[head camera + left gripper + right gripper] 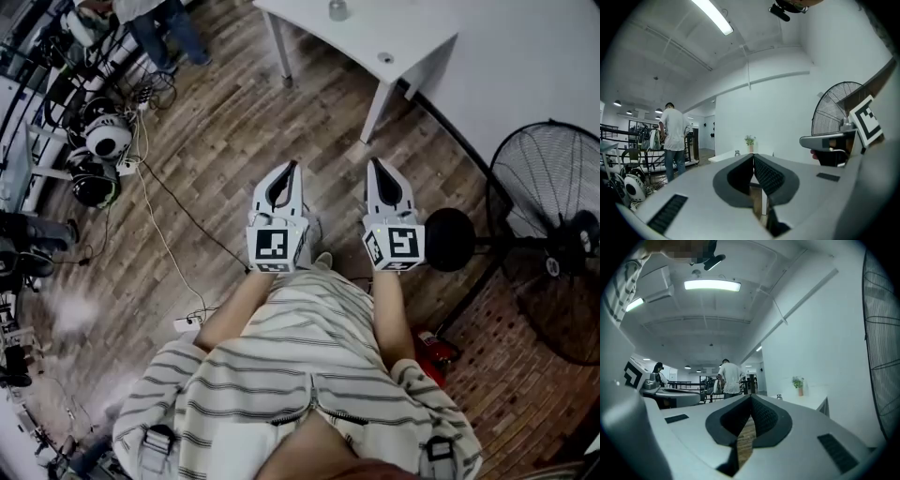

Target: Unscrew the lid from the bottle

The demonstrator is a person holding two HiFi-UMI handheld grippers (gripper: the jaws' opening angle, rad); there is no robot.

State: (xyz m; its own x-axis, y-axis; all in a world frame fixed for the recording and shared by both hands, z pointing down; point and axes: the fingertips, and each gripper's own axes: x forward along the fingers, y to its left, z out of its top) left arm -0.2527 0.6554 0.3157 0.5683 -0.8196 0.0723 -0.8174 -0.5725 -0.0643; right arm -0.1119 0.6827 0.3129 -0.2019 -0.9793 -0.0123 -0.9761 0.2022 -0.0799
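Currently both closed and empty: my left tongs (292,166) and right tongs (374,163), level, side by side. Bottle (338,9) sits on the white table (422,28) at 12 o'clock, well apart from them.

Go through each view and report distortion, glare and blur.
Head view: even light, sharp, wood floor bowed slightly by the wide lens. Left gripper view: strong fisheye, black rounded corners, strip light blown out. Right gripper view: same fisheye, panel light glaring, fan grille stretched along the right edge.
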